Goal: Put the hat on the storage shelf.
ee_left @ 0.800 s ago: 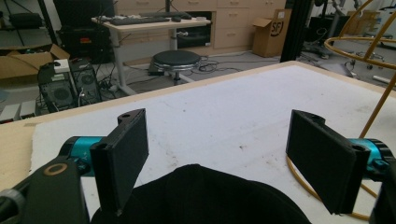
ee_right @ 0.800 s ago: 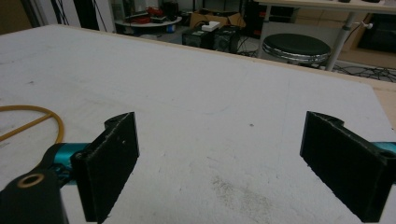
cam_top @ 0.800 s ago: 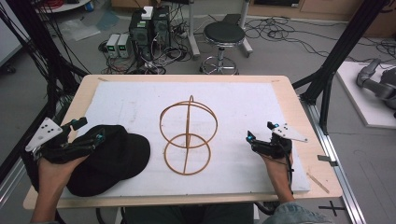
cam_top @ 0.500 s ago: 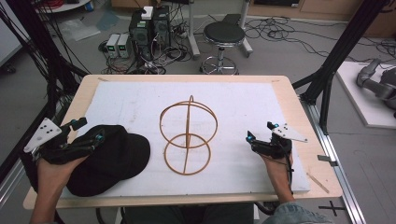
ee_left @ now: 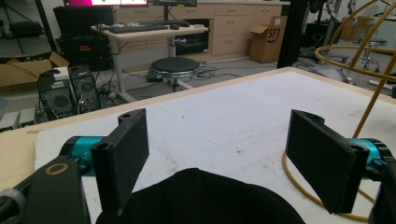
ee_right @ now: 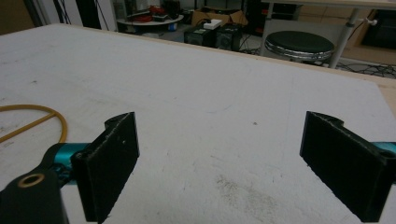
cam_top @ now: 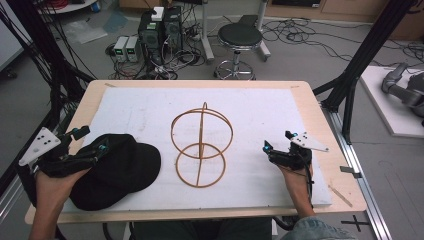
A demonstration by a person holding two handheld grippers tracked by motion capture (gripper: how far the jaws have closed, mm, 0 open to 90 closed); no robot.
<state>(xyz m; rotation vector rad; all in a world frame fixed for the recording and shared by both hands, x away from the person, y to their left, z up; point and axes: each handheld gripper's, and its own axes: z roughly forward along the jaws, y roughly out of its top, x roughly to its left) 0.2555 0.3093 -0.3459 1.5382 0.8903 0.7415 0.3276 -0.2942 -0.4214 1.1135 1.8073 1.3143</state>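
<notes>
A black cap [cam_top: 120,170] lies at the front left of the white board [cam_top: 260,110]. My left gripper [cam_top: 90,140] rests over the cap's left part, open. In the left gripper view the jaws [ee_left: 219,140] stand wide apart, and the cap's crown [ee_left: 201,196] rises low between them without touching the pads. A golden wire stand [cam_top: 201,145], made of two rings and an upright hoop, is at the middle of the board, and its base ring [ee_left: 299,184] lies just right of that gripper. My right gripper [cam_top: 278,140] lies on the board at the front right, open with nothing between its jaws [ee_right: 219,140].
The wire stand's ring [ee_right: 42,116] shows at the left edge of the right gripper view. Bare wooden table rim [cam_top: 320,115] frames the board. Beyond the far edge stand a black stool [cam_top: 240,37] and computer boxes [cam_top: 160,30] with cables on the floor.
</notes>
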